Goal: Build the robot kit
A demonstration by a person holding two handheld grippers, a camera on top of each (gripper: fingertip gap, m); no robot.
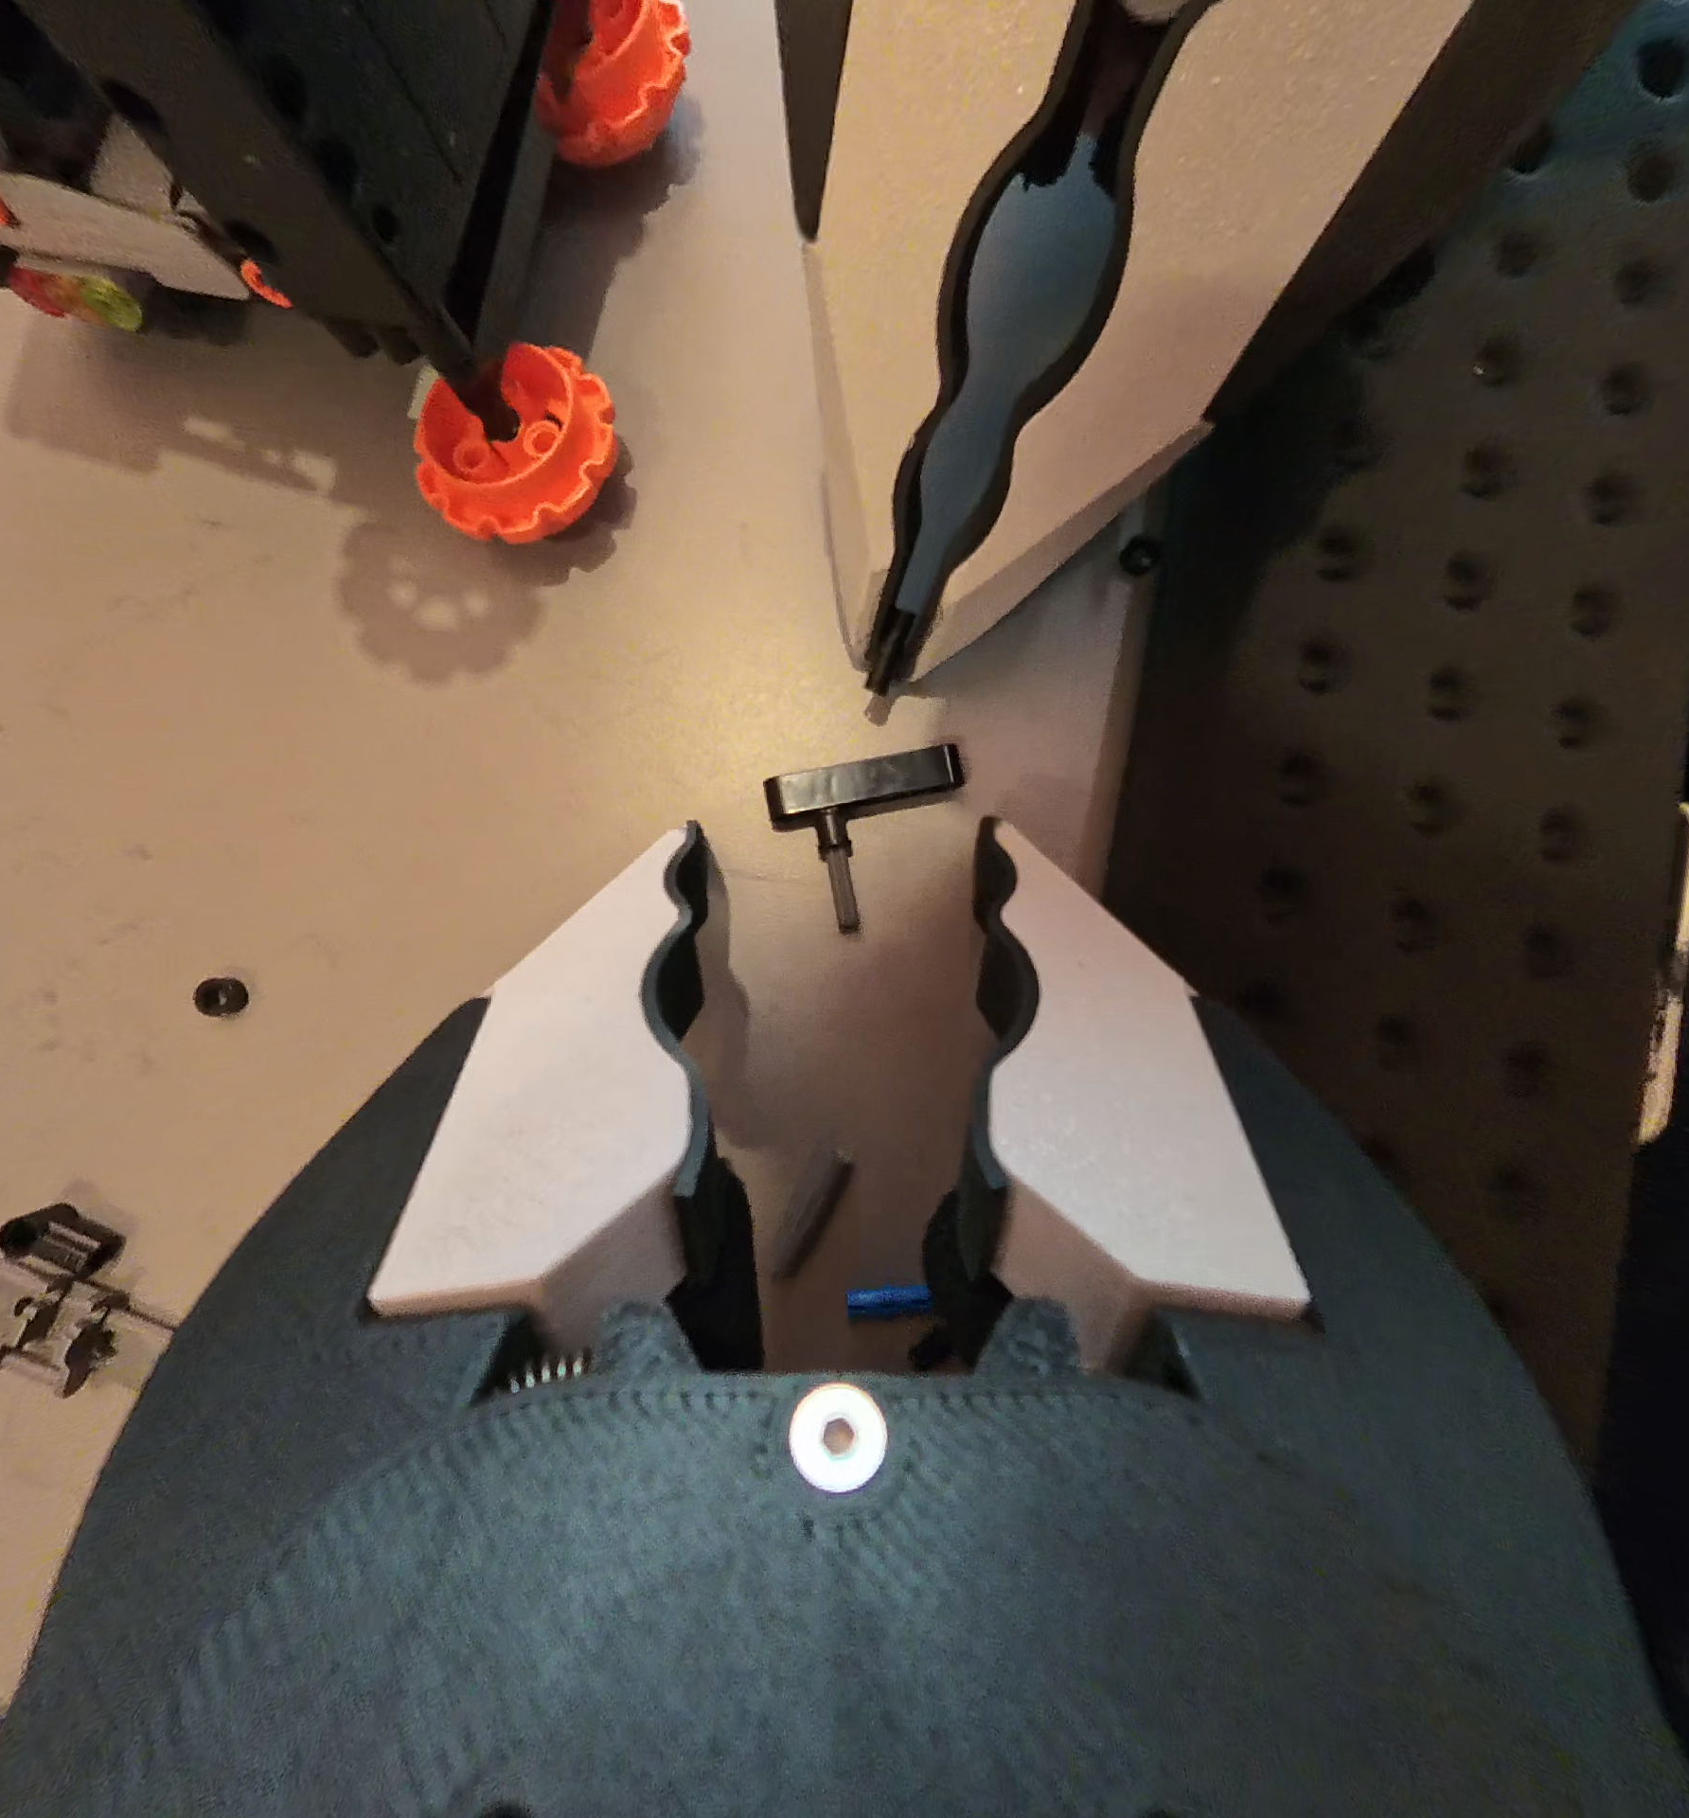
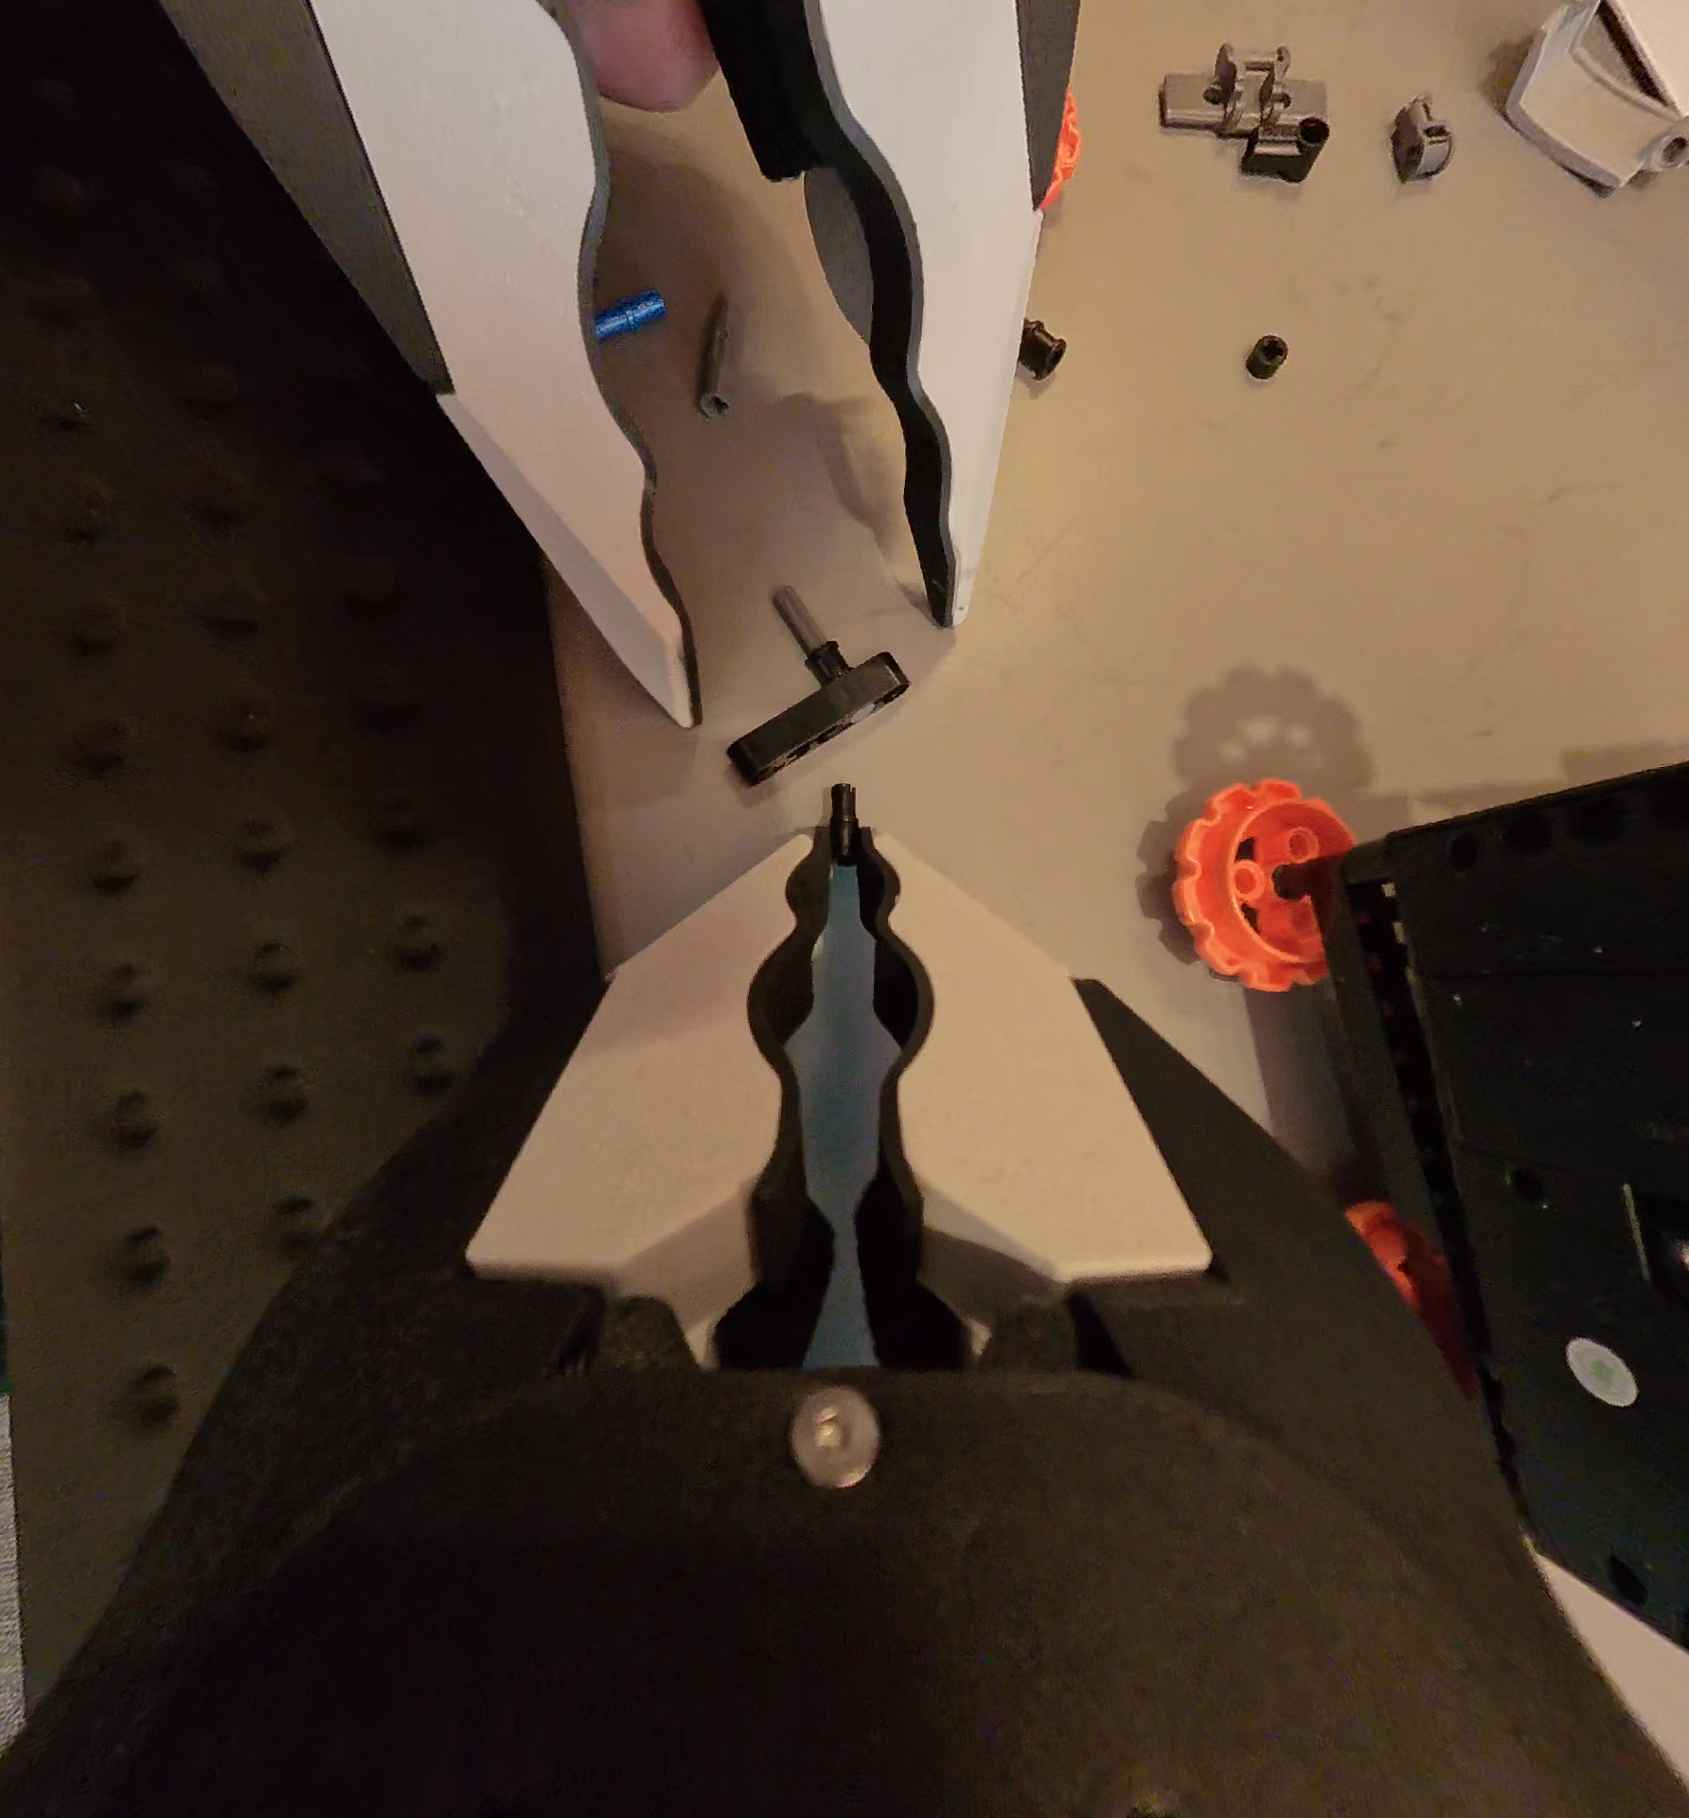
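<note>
Right gripper (image 2: 850,846) clamped on a small black pin (image 2: 843,824), tip just beside the black T-shaped piece (image 2: 814,716) on the worktop (image 2: 1214,551); left gripper (image 1: 845,846) spread apart, straddling its stem.

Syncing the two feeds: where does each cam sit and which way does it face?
Left wrist view: on the left gripper, open, looking down at the table; the right gripper faces it.
Right wrist view: on the right gripper, shut on a small black pin; a fingertip shows.
Shared: black T-shaped piece, orange wheel.
</note>
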